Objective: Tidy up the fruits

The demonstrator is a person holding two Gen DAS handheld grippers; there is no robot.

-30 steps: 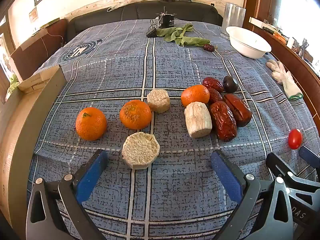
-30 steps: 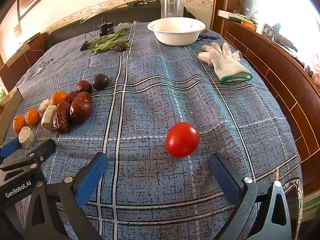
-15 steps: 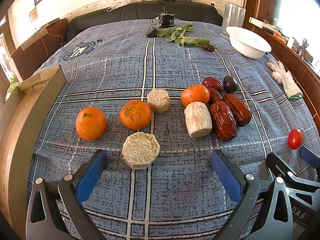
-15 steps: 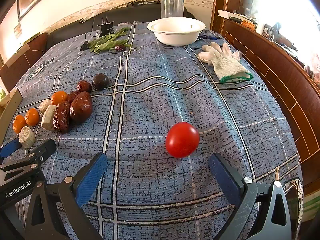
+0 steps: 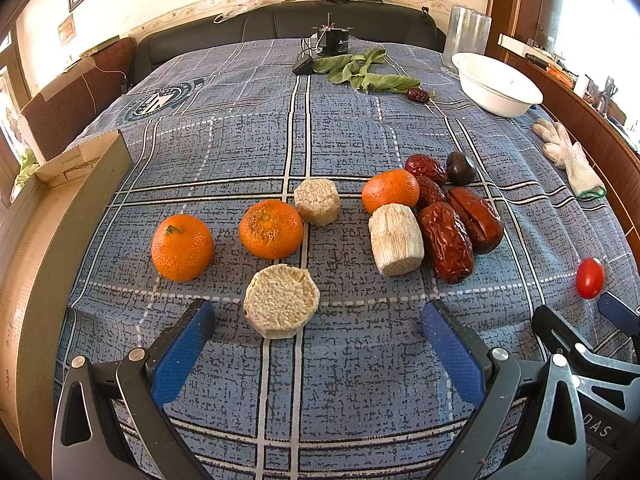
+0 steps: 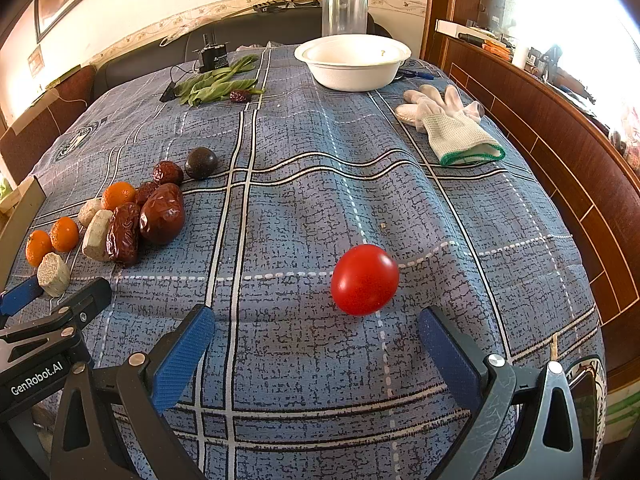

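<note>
Lying alone, the tomato (image 6: 365, 279) looks glossy, red, smooth.

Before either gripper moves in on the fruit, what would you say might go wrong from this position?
The round red cherry tomato lies loose on rumpled blue plaid cloth before the open right gripper; a nudge could roll it away. The open left gripper faces a beige sugarcane chunk near an orange tangerine, so a wide closing might bump it.

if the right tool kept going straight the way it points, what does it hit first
Most likely the red tomato, lying on the cloth just ahead of the open right tool and a little right of centre between its fingers. Depth is hard to judge.
</note>
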